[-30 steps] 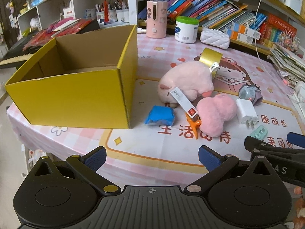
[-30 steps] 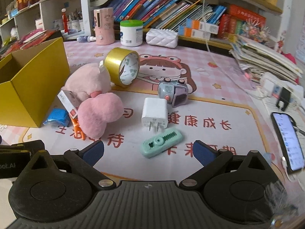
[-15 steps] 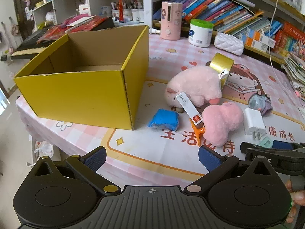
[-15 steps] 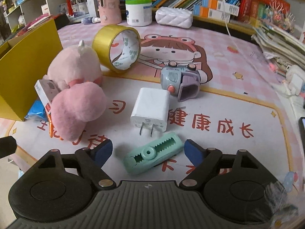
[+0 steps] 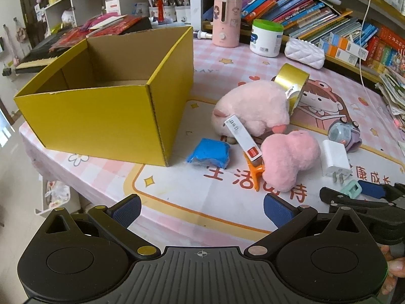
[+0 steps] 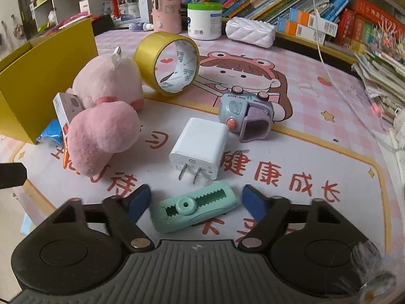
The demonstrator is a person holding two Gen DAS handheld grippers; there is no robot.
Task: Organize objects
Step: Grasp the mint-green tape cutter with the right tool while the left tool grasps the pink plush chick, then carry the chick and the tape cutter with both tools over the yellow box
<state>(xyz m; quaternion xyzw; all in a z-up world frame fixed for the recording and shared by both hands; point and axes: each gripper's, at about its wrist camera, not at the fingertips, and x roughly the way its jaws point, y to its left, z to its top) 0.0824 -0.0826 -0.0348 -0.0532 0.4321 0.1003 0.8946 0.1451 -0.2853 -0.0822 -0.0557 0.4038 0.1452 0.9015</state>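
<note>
Mint cutter (image 6: 193, 209) lies between the right hand-held gripper's (image 6: 196, 201) closing, not-yet-touching jaws, bound for the box (image 5: 106, 101); left hand-held gripper (image 5: 201, 206) gapes empty.

1. My right gripper (image 6: 195, 202) straddles the mint-green toothed plastic clip (image 6: 193, 209) at the near edge of the pink cartoon-printed table mat (image 6: 303, 131); its jaws have just been closing, with gaps on both sides of the clip.
2. Just behind the clip lies the white plug charger (image 6: 198, 148), prongs toward me.
3. Behind the charger, to the right, sits the small grey-and-lilac toy camera (image 6: 244, 115).
4. Left of the charger lie two pink plush toys (image 6: 101, 136), one behind the other.
5. The gold tape roll (image 6: 167, 62) stands on edge behind them.
6. The open yellow cardboard box (image 5: 106, 106) stands far left; my left gripper (image 5: 201, 209) hangs before it, jaws wide.
</note>
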